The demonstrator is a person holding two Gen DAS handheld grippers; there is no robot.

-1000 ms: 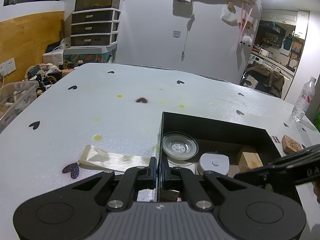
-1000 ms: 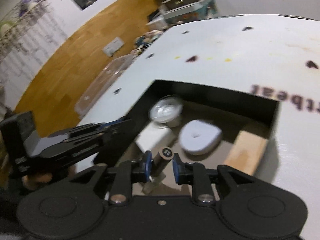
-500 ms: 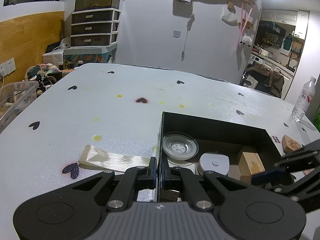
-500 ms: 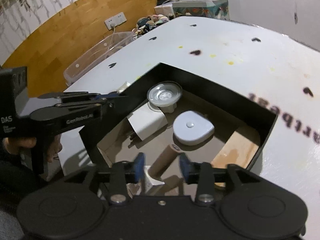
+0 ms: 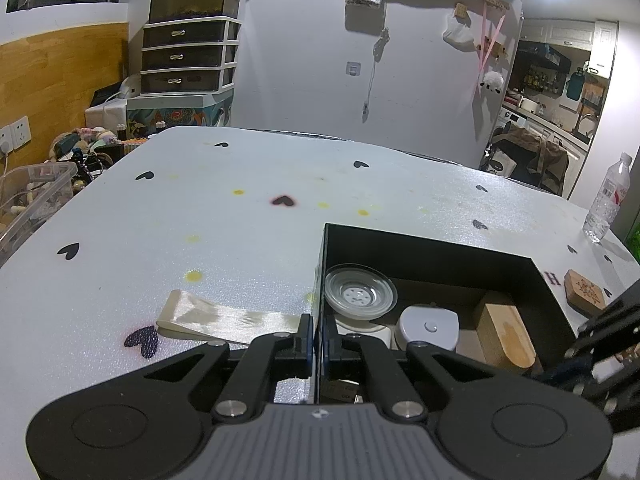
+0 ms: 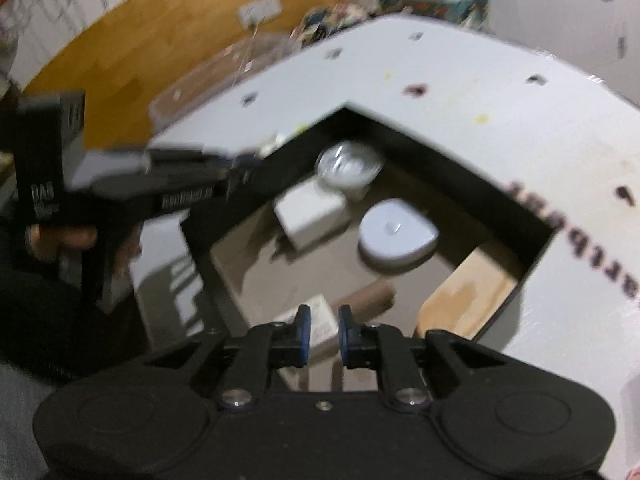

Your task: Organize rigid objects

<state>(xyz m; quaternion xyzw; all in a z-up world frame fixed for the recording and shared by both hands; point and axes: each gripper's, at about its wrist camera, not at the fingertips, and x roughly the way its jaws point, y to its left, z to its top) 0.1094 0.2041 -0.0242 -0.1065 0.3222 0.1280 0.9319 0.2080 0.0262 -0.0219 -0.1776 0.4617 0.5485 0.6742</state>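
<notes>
Nearest to us, we are clamping the left gripper (image 5: 316, 336) on the near left wall of the black box (image 5: 424, 242), its fingers pinched on that thin wall and steadying it. We are holding the right gripper (image 6: 323, 330) above the box's near edge, fingers parted with nothing between them.

Just beyond those parted fingers we are seeing a brown cardboard tube (image 6: 370, 298) lying on the box floor beside a small white carton (image 6: 316, 316). Going further in, we are finding a pale wooden block (image 5: 506, 332) along the right wall, a rounded white case (image 5: 429, 326) in the middle, a white rectangular box (image 6: 312, 214) to its left, and a clear round lid (image 5: 360, 290) resting in the far left corner. So we are judging most of the rigid items as already packed.

Outside the box, we are noticing a small engraved wooden block (image 5: 585, 292) on the white table (image 5: 200, 216) just right of the box, and a cream ribbon strip (image 5: 224, 316) lying flat to the left. The wooden block is likely what we are collecting next; whether the ribbon belongs is unclear.

Farthest off, a water bottle (image 5: 609, 198) is standing at the table's right edge, well apart from the box.
</notes>
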